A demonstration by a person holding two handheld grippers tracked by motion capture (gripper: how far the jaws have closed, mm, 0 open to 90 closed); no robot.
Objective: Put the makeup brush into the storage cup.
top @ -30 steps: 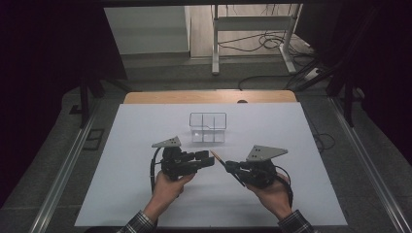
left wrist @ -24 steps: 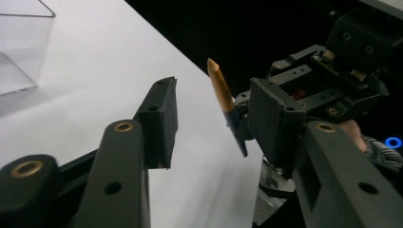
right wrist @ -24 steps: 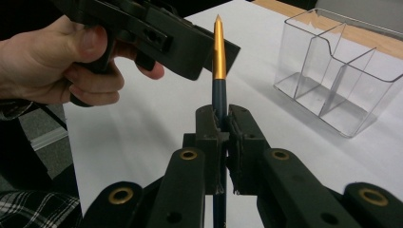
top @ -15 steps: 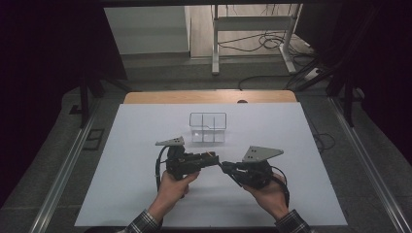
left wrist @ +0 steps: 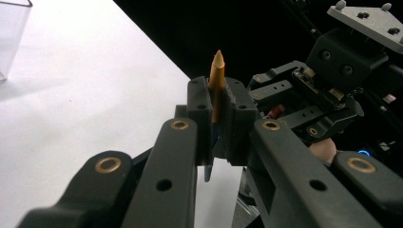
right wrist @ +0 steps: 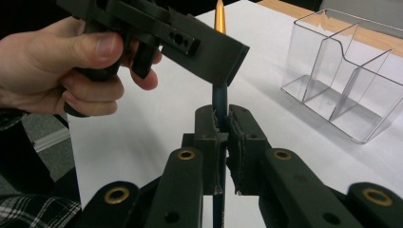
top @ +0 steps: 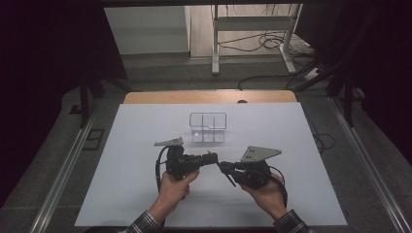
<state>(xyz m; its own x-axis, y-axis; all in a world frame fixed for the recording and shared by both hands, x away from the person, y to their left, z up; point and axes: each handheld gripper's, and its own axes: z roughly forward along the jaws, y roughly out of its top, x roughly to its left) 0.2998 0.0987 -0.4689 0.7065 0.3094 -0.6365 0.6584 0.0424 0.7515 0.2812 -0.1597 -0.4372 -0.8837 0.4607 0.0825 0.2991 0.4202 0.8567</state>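
A white sheet (top: 121,184) covers the wooden table; dark room around, no writing legible. Left gripper (left wrist: 217,102), jaws just closing, and right gripper (right wrist: 223,124) both clamp a slim dark pen with an orange tip (left wrist: 217,78).

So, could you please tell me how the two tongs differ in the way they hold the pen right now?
The left tongs clamp the pen at its orange tip end, and have just been closing on it; the right tongs clamp its dark blue barrel. In the high view the left tongs reach rightward, the right tongs leftward. Both are shut on the same pen, above the white table.
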